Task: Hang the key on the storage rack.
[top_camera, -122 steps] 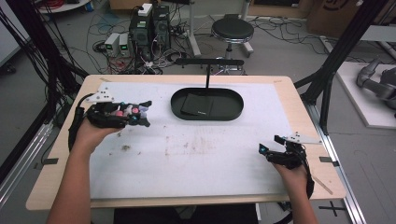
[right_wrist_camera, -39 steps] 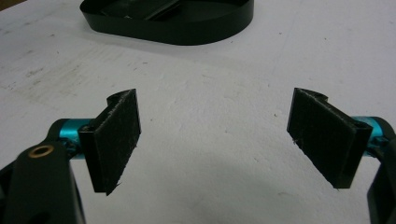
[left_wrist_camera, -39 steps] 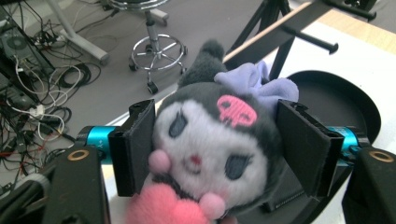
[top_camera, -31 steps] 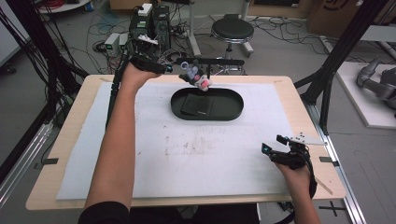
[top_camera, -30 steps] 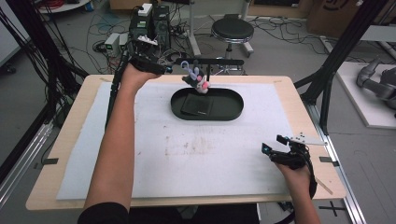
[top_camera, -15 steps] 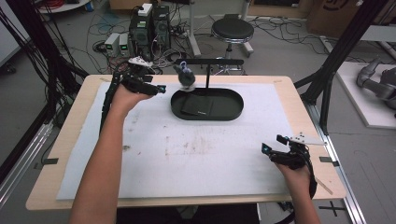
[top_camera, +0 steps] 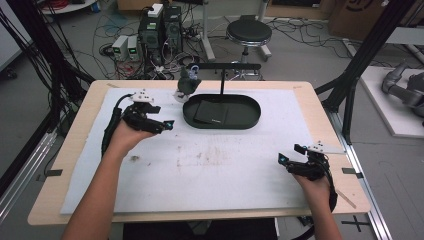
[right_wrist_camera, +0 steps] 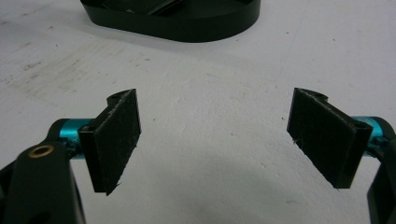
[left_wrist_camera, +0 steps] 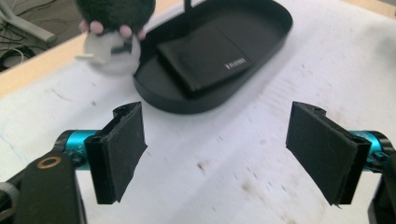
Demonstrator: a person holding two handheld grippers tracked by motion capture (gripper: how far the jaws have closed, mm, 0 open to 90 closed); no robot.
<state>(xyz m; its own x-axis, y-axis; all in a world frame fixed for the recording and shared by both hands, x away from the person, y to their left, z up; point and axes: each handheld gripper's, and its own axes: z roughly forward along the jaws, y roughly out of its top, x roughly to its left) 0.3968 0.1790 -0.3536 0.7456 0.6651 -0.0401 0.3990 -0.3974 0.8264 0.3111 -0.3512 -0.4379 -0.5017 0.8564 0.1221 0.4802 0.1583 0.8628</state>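
We see a white mat (top_camera: 210, 170) covering the table, a black oval tray (top_camera: 222, 111) at its far middle — a dark plush toy (top_camera: 188, 82) hanging by its left end. Left gripper (top_camera: 162, 125) and right gripper (top_camera: 290, 155) both gape, empty.

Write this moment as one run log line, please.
left gripper: open, empty | right gripper: open, empty | plush toy: hanging at tray's left end
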